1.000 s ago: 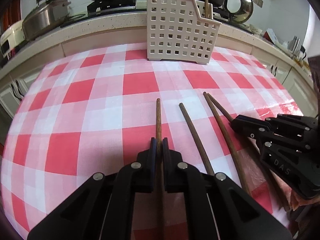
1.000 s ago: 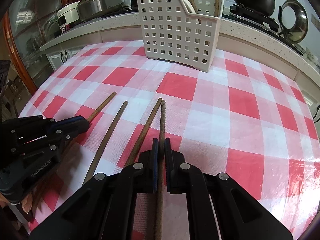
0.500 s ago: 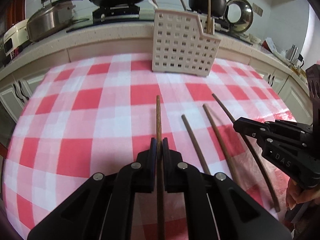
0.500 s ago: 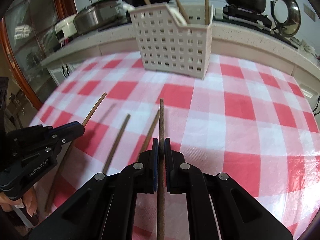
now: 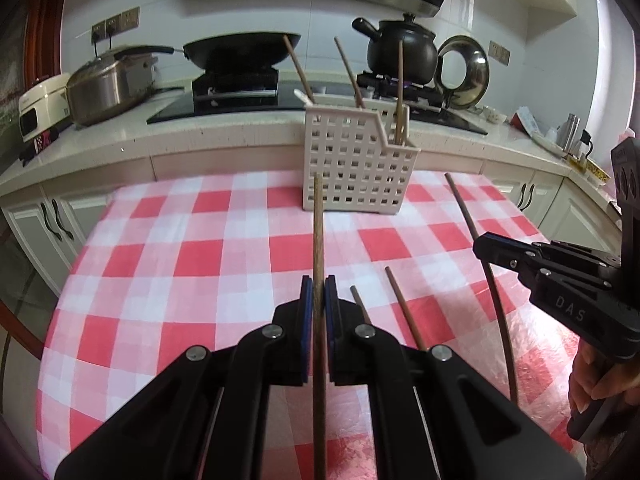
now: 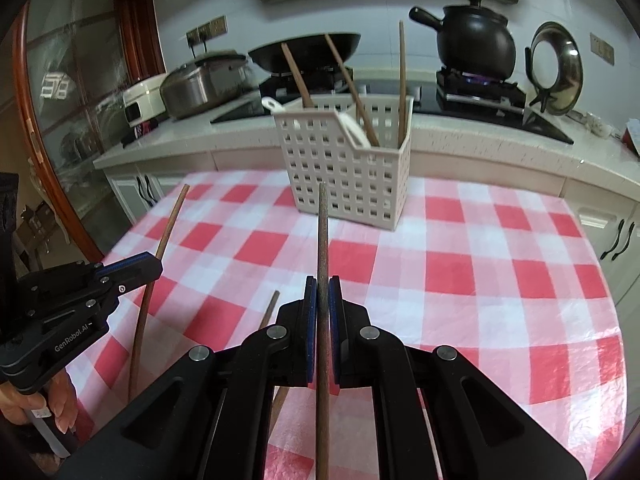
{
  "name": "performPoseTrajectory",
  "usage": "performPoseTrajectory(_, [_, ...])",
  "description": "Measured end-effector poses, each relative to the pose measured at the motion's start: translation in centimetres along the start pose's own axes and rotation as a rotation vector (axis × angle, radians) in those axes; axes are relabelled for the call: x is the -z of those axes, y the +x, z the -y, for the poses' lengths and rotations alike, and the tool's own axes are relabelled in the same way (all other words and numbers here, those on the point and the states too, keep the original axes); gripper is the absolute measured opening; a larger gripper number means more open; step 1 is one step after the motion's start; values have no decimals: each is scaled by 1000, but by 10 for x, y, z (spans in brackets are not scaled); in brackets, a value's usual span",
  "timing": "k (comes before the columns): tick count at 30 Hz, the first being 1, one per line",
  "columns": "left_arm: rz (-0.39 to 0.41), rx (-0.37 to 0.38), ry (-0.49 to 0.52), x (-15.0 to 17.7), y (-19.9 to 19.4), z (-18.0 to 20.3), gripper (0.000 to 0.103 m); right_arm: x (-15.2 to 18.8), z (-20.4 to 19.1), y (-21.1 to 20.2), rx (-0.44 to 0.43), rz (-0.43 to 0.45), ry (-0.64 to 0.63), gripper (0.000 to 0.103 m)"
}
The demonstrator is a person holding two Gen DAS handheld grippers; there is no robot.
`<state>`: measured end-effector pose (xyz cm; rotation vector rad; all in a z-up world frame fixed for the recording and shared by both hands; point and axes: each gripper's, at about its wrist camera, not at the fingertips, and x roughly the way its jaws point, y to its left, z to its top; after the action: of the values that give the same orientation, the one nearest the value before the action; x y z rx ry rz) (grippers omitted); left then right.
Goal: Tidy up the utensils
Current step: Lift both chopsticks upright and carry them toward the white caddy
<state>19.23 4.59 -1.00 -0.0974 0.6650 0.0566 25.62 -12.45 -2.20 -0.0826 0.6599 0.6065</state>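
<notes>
My left gripper [image 5: 319,285] is shut on a brown wooden chopstick [image 5: 317,232], held above the checked tablecloth and pointing at the white slotted utensil basket [image 5: 352,168]. My right gripper [image 6: 322,285] is shut on a second chopstick [image 6: 322,232], also lifted and pointing at the basket [image 6: 344,168]. Each gripper shows in the other's view: the right one [image 5: 486,242] with its chopstick [image 5: 472,224], the left one [image 6: 154,268] with its chopstick [image 6: 168,224]. Two more chopsticks [image 5: 404,312] lie on the cloth between the grippers. The basket holds three chopsticks [image 6: 401,80] and a white spoon [image 6: 354,132].
The table with the red and white cloth [image 5: 200,256] ends at a kitchen counter [image 5: 120,148] behind the basket. On the counter stand a wok [image 5: 240,50], a steel pot [image 5: 108,88], a black clay pot [image 5: 402,50] on a lit burner, and a lid [image 5: 464,72].
Both grippers have lifted their chopsticks off the cloth and risen, so the views now look level at the basket and counter. Two chopsticks stay on the cloth.
</notes>
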Motion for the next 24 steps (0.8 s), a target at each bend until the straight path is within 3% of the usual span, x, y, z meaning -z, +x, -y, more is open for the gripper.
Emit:
performPoseTrajectory(9, [74,4,29,-15,-29,9,6,-18,0,-31,6,89,-11,6])
performPoseTrajectory(24, [169,-9,51,-32,-57,15,6,-26,-7,-60,15,163,-39,6])
